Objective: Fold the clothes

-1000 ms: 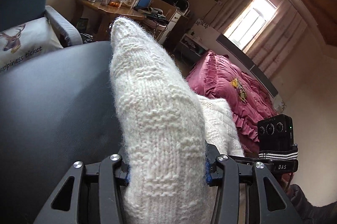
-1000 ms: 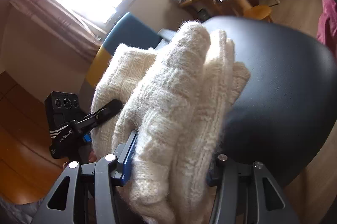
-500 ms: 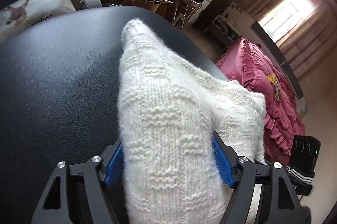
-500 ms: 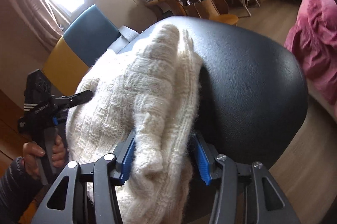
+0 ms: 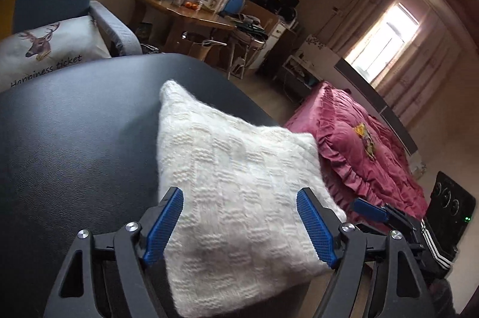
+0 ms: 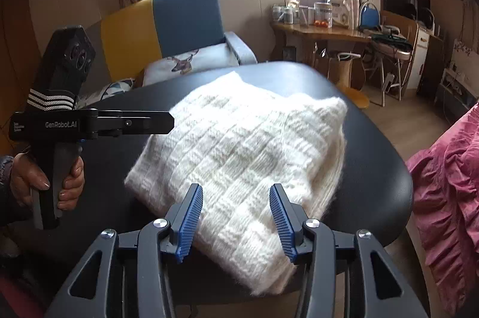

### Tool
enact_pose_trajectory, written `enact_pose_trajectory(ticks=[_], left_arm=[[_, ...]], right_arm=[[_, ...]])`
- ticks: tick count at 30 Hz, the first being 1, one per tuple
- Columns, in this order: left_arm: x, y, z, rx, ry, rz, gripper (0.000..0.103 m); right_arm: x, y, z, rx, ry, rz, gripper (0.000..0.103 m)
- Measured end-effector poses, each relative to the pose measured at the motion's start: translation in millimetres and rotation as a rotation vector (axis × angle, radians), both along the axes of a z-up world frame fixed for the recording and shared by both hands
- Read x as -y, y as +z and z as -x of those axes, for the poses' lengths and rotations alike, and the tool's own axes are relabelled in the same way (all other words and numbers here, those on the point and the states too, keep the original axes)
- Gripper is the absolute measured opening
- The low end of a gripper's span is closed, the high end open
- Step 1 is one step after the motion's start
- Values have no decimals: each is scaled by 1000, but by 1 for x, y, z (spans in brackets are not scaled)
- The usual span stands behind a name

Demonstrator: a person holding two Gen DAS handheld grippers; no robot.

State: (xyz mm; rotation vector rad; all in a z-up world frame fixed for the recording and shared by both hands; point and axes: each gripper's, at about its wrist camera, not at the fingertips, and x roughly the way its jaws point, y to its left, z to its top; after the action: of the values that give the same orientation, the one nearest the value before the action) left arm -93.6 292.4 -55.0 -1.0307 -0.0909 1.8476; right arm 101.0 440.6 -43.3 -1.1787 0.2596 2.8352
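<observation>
A folded white knitted sweater [image 5: 236,186] lies flat on the round black table [image 5: 74,144]; it also shows in the right wrist view [image 6: 248,150] on that table [image 6: 380,177]. My left gripper [image 5: 239,223] is open, its blue pads on either side of the sweater's near edge, not gripping. My right gripper [image 6: 236,217] is open just above the sweater's near corner. The left gripper also shows in the right wrist view [image 6: 161,123], at the sweater's left side. The right gripper's finger shows in the left wrist view [image 5: 369,210].
A blue and yellow armchair [image 6: 185,16] with a deer cushion [image 5: 48,48] stands behind the table. A wooden desk [image 6: 323,33] with jars is at the back. A bed with a pink cover [image 5: 365,150] lies to the right of the table.
Both grippers carried the sweater down onto the table, then opened and let go. The sweater now lies flat instead of hanging bunched between the jaws.
</observation>
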Motion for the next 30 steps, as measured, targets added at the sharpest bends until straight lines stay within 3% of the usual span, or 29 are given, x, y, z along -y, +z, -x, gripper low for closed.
enact_pose_trajectory(ticks=[4,7,12,16,18,19,20,27,30], left_arm=[[-21,-11,-32,-67,-116,59,78],[-30,-35,-42,-13,-184,123,78],[-23,-53,-56,-51,-168,119,79],[-10,-39,-54,-12,-96,61,79],[5,-27,-53,3,-40,14,92],[13,-20,-54,-1,-11,-4,103],[20,-14,-54,-10,17,-10,103],[53,27,-66,-152,219,174,103],[60,38,-78,-227,288,256,103]], right_arm=[[-13,-56,-9,152,-30,85,44],[-30,-68,-26,64,-59,176,39],[-22,-70,-29,31,-75,144,39],[-18,-66,-29,35,-121,150,40],[-14,-59,-26,51,-160,160,41],[-12,-54,-25,61,-179,166,41],[-9,-49,-24,65,-194,172,42],[23,16,-26,-96,-300,191,48],[42,27,-20,-127,-309,165,48]])
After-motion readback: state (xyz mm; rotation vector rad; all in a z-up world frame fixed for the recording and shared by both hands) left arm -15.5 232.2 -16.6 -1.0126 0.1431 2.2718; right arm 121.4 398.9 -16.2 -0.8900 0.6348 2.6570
